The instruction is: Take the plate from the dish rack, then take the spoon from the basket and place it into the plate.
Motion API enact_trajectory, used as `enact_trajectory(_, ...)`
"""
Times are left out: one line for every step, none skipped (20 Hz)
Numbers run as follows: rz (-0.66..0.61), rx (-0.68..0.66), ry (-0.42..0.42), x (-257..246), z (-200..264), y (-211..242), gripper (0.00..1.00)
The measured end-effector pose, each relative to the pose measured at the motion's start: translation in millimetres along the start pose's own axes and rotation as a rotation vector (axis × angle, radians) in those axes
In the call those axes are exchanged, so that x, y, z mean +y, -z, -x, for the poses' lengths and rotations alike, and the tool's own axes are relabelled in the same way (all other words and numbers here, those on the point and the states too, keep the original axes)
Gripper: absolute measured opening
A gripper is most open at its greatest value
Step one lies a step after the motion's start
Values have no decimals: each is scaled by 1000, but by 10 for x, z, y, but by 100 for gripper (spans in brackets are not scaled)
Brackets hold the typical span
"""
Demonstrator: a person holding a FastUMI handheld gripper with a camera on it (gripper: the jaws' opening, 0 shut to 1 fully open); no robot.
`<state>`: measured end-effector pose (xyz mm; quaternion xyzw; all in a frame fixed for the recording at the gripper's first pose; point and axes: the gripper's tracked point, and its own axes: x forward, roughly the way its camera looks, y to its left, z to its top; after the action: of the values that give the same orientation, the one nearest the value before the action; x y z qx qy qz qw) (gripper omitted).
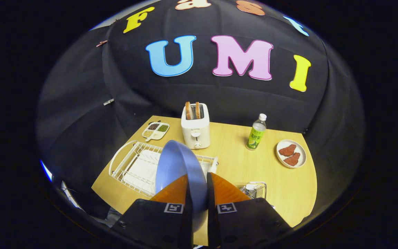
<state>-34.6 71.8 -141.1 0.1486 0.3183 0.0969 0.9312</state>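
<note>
Low in the centre of the frame, the tongs [198, 193] pinch the rim of a round blue plastic plate [176, 166], one finger on each face, both pressing. Plate stands on edge between the fingers, raised above the white wire dish rack [133, 166] that sits on the pale wooden worktop [240, 162] at lower left.

Step in hand, as I judge it: first part of the task, plate already out of the rack and carried clear, not yet set down.

Orientation: plate is held near upright, its hollow face turned toward the left of the frame, its rim running away from the tongs toward the upper middle. No real long axis in a round dish; its plane runs roughly along the fingers.

Next move, by my reading: tip the plate flat and lay it on bare worktop, hollow up, then release. Open wood lies to centre right, between the rack and the small wire basket [254, 189] just beyond the right finger. Spoon not made out in the basket from here.

Other fixtures at the back: white toaster [195, 129] with bread, green-labelled bottle [256, 133], white dish of red pieces [291, 154], small divided tray [155, 130].
</note>
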Motion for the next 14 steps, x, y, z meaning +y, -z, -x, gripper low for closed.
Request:
enact_trajectory(-19, 12, -4, -140, 112, 127, 20)
enact_trajectory(-41, 25, -5, -285, 205, 263, 20)
enact_trajectory(-62, 40, -8, -423, 261, 427, 20)
enact_trajectory(-88, 60, -15, -532, 319, 608, 20)
enact_trajectory(-111, 87, -30, -616, 377, 802, 20)
enact_trajectory(-135, 110, -50, -674, 424, 993, 20)
enact_trajectory(-158, 129, -68, -726, 472, 1179, 20)
enact_trajectory(-184, 155, -78, -790, 480, 1373, 20)
enact_trajectory(-214, 184, -84, -846, 472, 1583, 20)
enact_trajectory(-242, 208, -91, -888, 450, 1765, 20)
enact_trajectory(-262, 228, -101, -913, 420, 1911, 20)
enact_trajectory(-283, 234, -108, -956, 346, 2045, 20)
enact_trajectory(-302, 242, -115, -986, 303, 2153, 20)
enact_trajectory(-328, 256, -126, -988, 211, 2274, 20)
